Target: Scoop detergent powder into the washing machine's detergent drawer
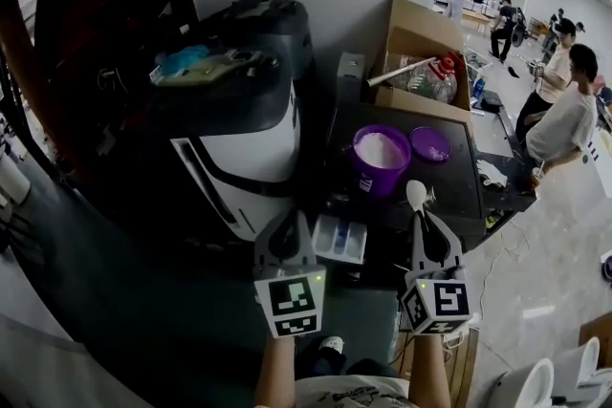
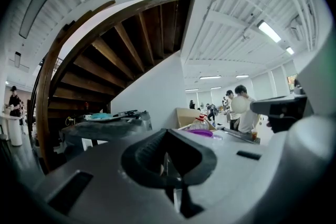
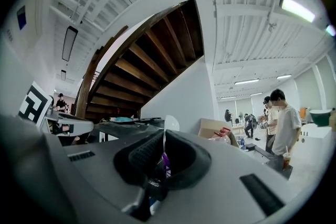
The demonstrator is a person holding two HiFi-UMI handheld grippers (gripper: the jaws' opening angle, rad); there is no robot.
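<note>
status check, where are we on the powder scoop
Left gripper shut, empty. Right gripper shut on spoon. Tub of powder open, drawer pulled out. Nothing seen blocking either.

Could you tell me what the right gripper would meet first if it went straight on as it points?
Probably the purple powder tub, just ahead of the white spoon that the right gripper holds; depth is unclear.
</note>
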